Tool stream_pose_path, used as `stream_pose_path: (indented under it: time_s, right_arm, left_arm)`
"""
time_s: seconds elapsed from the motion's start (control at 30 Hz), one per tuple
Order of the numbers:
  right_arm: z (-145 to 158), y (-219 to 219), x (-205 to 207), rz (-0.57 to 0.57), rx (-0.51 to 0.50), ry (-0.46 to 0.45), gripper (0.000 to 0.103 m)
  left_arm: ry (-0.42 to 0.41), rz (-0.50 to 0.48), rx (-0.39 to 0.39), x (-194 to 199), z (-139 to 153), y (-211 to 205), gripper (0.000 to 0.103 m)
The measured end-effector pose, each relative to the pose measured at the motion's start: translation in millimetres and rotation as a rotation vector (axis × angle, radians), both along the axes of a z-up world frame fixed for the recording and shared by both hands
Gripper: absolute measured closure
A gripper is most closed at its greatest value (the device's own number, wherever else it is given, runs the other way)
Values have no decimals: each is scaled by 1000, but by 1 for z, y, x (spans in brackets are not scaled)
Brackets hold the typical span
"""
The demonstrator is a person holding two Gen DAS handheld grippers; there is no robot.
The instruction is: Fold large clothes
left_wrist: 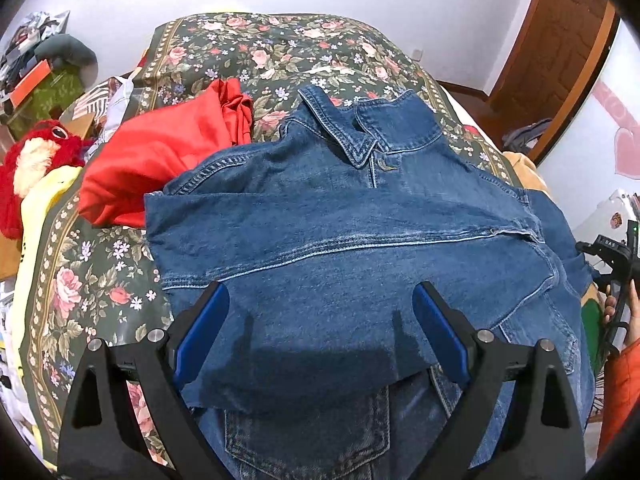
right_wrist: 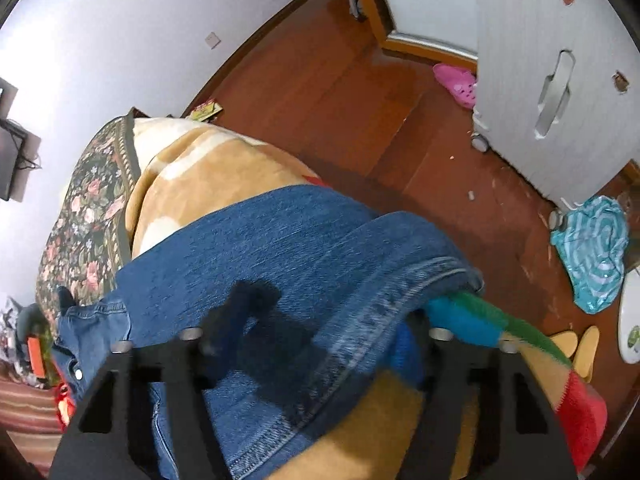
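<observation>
A blue denim jacket (left_wrist: pixel 320 216) lies on the bed, collar (left_wrist: pixel 348 136) at the far side, one sleeve folded across its body. My left gripper (left_wrist: pixel 320 312) is open just above the jacket's near part, with cloth between its blue pads (left_wrist: pixel 202 328). In the right wrist view the jacket's sleeve or edge (right_wrist: pixel 280 248) drapes over the bed's side. My right gripper (right_wrist: pixel 320 344) hovers over that denim fold with its jaws spread. Its left finger (right_wrist: pixel 236 320) is blurred and the right one is partly hidden by cloth. It also shows at the right edge of the left wrist view (left_wrist: pixel 616 264).
A red garment (left_wrist: pixel 160 156) lies left of the jacket on the floral bedspread (left_wrist: pixel 80 280). A plush toy (left_wrist: pixel 36 160) and clutter sit at the left. A tan blanket (right_wrist: pixel 208 168) covers the bed's side. Wooden floor (right_wrist: pixel 360 100), a pink shoe (right_wrist: pixel 456 84) and a white cabinet (right_wrist: pixel 552 80) lie beyond.
</observation>
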State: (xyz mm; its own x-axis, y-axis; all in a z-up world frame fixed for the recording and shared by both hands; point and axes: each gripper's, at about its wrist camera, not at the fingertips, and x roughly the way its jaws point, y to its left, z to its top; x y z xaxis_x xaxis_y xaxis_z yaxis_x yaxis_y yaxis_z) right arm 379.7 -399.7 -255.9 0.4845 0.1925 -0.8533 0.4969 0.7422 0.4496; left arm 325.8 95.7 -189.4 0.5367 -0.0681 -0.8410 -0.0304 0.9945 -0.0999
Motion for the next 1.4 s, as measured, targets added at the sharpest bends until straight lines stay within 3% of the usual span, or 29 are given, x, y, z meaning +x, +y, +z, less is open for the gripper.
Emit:
stream_pose_path:
  time_s: [0.1, 0.2, 0.37, 0.5, 0.67, 0.87, 1.07, 1.4]
  right_arm:
    - [9, -6, -8, -7, 1, -15, 77]
    - [22, -5, -11, 2, -2, -45, 88]
    - [59, 14, -10, 26, -33, -127, 92]
    - [102, 45, -9, 105, -74, -248, 94]
    - [154, 99, -7, 247, -69, -384, 94]
    - [192, 179, -13, 454, -36, -491, 94]
    - [172, 248, -15, 645, -37, -449, 94]
    - [84, 304, -24, 869, 6, -175, 91]
  left_arm:
    - [-11, 2, -6, -3, 2, 4, 10]
    - [-13, 6, -13, -6, 2, 10, 10]
    - [-32, 13, -10, -15, 5, 19, 10]
    - [-47, 13, -8, -22, 8, 24, 10]
    - [-66, 28, -30, -31, 11, 36, 10]
    - [-76, 34, -51, -42, 14, 46, 10]
    - [-73, 40, -35, -53, 13, 51, 10]
    - [-56, 18, -29, -55, 12, 40, 10]
